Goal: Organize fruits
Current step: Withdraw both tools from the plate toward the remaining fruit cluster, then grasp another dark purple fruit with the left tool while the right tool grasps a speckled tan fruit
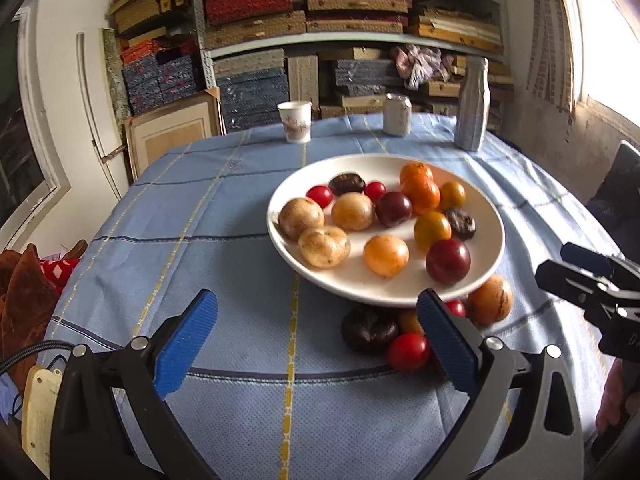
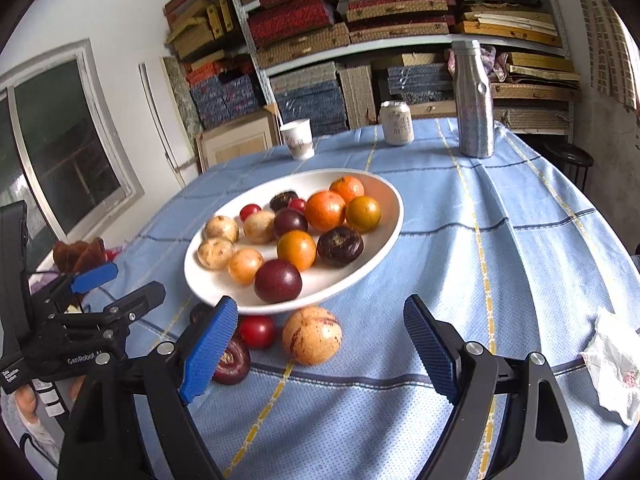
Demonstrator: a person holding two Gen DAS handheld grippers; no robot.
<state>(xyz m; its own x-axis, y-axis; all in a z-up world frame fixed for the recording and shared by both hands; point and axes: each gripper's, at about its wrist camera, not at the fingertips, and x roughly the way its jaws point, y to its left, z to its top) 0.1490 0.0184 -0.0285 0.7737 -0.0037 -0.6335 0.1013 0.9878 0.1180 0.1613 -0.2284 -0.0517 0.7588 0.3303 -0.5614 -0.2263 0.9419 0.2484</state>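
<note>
A white plate [image 1: 490, 216] [image 2: 390, 216] on the blue tablecloth holds several fruits: tan, orange, dark red, purple and small red ones. In front of it on the cloth lie a striped tan fruit [image 2: 312, 335] [image 1: 490, 299], a red tomato [image 2: 257, 331] [image 1: 408, 352] and a dark purple fruit [image 2: 232, 362] [image 1: 369, 330]. My left gripper [image 1: 318, 340] is open and empty, its right finger just in front of the loose fruits. My right gripper [image 2: 320, 354] is open and empty, its fingers either side of the striped tan fruit, a little short of it.
A paper cup [image 1: 295, 122] [image 2: 298, 139], a can [image 1: 397, 114] [image 2: 396, 123] and a silver bottle [image 1: 474, 104] [image 2: 475, 100] stand at the table's far edge. A crumpled napkin [image 2: 616, 368] lies at the right. Shelves of stacked boxes stand behind.
</note>
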